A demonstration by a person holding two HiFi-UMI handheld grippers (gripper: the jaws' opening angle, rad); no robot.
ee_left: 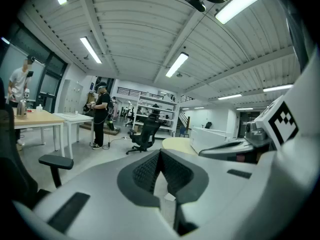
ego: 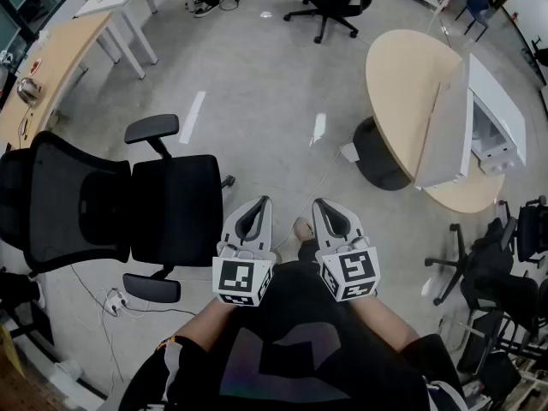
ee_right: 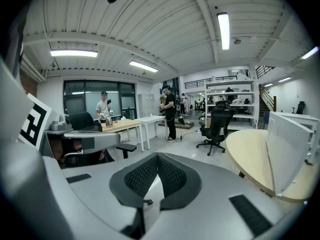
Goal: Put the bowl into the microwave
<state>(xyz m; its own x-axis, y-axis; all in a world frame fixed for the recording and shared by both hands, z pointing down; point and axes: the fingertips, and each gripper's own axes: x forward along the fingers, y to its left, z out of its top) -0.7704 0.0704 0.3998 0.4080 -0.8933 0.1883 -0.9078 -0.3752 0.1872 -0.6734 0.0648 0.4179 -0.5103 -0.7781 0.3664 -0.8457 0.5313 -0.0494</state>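
No bowl shows in any view. A white box-shaped unit (ego: 484, 118), maybe the microwave, stands on the round wooden table (ego: 407, 75) at the right, a white panel swung out on its near side; it shows as a white box-shaped unit (ee_right: 292, 149) in the right gripper view too. My left gripper (ego: 259, 202) and right gripper (ego: 322, 204) hang side by side close to my body, over bare floor, far from the table. In the left gripper view the left gripper (ee_left: 160, 151) has its jaw tips touching, nothing between them. The right gripper (ee_right: 157, 156) is shut and empty as well.
A black office chair (ego: 128, 204) stands just left of the grippers. Cables and a power strip (ego: 113, 300) lie on the floor by it. More black chairs (ego: 505, 264) crowd the right edge. A long wooden desk (ego: 51, 75) runs at the upper left. A person (ee_left: 102, 114) stands far off.
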